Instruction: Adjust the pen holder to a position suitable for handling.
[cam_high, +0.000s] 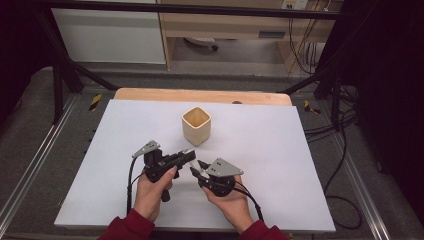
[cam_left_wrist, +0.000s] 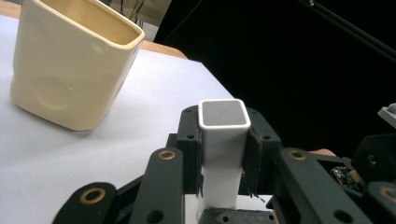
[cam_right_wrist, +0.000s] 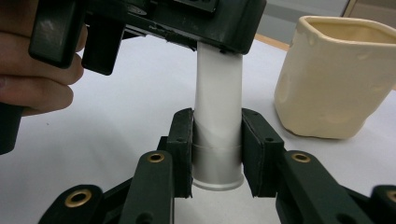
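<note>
two tongs meet over the white table (cam_high: 280, 165) in the high view: our left gripper (cam_high: 186, 158) and right gripper (cam_high: 196, 169) point tip to tip, both clamped on a small white tube (cam_high: 192, 163) that spans the short gap between them, with the cream cup (cam_high: 196, 126) standing just beyond the tips, apart from them. in the left gripper view our left gripper (cam_left_wrist: 223, 140) has its jaws pressed on the two sides of the tube (cam_left_wrist: 223, 140), whose squarish grey end (cam_left_wrist: 224, 113) faces us past the jaw tips; the cup (cam_left_wrist: 70, 65) stands ahead of the jaws and off to their left, tilted in this picture because the camera is rolled. in the right gripper view our right gripper (cam_right_wrist: 217, 149) squeezes the tube (cam_right_wrist: 217, 116) near its silver-rimmed round end (cam_right_wrist: 217, 179), a faint seam running around it between the pads, while the tube rises ahead into the other gripper's black jaws (cam_right_wrist: 215, 23), a hand's fingers (cam_right_wrist: 37, 88) to their left; the cup (cam_right_wrist: 341, 74) sits ahead and to the right. we judge the step to be pulling or twisting the tube apart at that seam. to do it well we keep both grips firm and square, pull straight along the tube's axis rather than bending it, and hold the work low over the table, clear of the cup.
</note>
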